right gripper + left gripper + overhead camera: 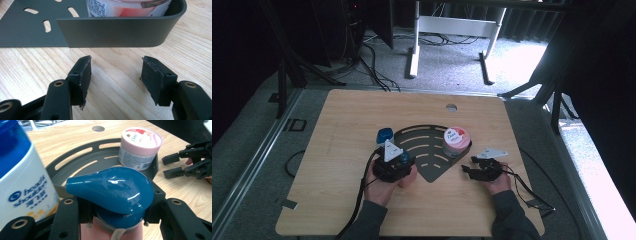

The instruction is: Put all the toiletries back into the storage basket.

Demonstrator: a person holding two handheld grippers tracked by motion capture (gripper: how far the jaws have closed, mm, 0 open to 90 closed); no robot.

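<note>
Pink-lidded jar [456, 141] inside grey tray [424, 150], frame centre; left gripper [117, 217] clamping pump bottle [112, 188], body cut off; right gripper [116, 75] agape, empty.

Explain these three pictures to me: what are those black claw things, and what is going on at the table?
A person sits at a wooden table with a hand-held gripper in each hand. One picture looks down from above; each of the other two comes from a camera riding on a gripper. The left gripper grips a pink bottle with a blue pump top between its black fingers. The right gripper is open, holds nothing and rests on the table before a dark grey slotted tray. In the tray stands a pink-lidded cream jar. A blue-and-white shampoo bottle stands beside the left gripper.
</note>
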